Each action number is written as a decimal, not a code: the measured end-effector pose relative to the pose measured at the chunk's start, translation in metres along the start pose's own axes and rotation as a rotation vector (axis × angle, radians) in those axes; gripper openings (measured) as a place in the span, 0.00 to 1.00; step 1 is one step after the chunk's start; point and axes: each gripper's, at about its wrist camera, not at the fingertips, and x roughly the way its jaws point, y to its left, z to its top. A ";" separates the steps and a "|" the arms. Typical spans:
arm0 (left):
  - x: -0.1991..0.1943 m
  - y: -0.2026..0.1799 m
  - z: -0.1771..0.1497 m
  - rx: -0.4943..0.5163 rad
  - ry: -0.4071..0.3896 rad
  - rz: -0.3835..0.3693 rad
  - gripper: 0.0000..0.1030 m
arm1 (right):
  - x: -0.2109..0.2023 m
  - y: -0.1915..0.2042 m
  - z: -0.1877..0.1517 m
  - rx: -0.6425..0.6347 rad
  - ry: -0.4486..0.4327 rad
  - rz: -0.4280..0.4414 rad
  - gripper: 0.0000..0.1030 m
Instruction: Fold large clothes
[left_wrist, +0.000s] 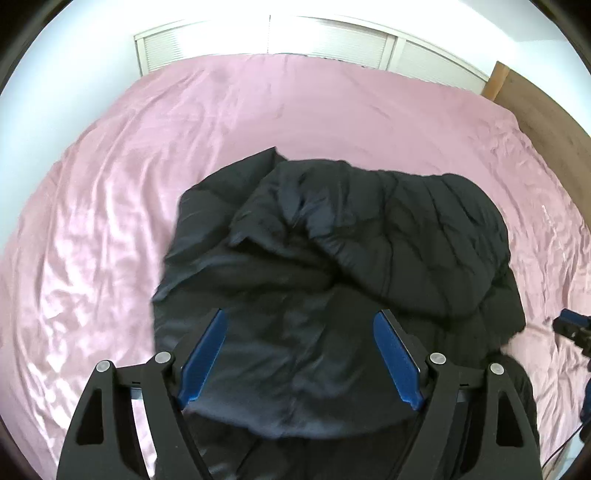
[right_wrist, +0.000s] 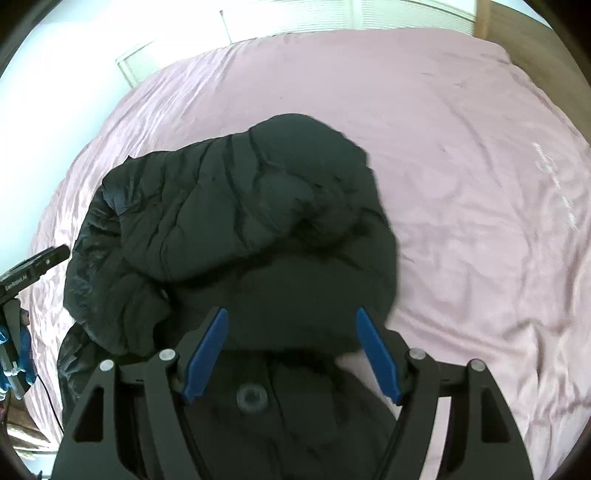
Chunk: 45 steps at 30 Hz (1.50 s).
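A black quilted puffer jacket (left_wrist: 388, 229) lies bunched on a pink bedsheet (left_wrist: 147, 147), its upper part folded over its smooth inner lining. My left gripper (left_wrist: 301, 314) hovers over the near lining, open, with its blue pads bare. In the right wrist view the same jacket (right_wrist: 240, 206) fills the middle, and a round snap (right_wrist: 252, 397) shows on its near edge. My right gripper (right_wrist: 291, 310) stands open above that edge with nothing pinched. Each view catches the other gripper at its side: the right gripper (left_wrist: 570, 328) and the left gripper (right_wrist: 33, 267), the latter held by a blue-gloved hand (right_wrist: 16, 354).
The pink sheet (right_wrist: 480, 184) spreads wide beyond and to both sides of the jacket. White louvred doors (left_wrist: 332, 40) stand behind the bed. A wooden surface (left_wrist: 543, 118) runs along the bed's right side. A thin black cable (right_wrist: 50, 402) trails at the left.
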 end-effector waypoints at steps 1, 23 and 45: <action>-0.007 0.003 -0.004 -0.002 0.002 0.004 0.78 | -0.010 -0.005 -0.006 0.015 -0.002 -0.004 0.70; -0.078 0.056 -0.138 -0.099 0.080 0.039 0.81 | -0.103 -0.030 -0.148 0.209 0.076 -0.099 0.72; -0.085 0.115 -0.237 -0.205 0.219 0.152 0.84 | -0.102 -0.038 -0.219 0.234 0.210 -0.150 0.77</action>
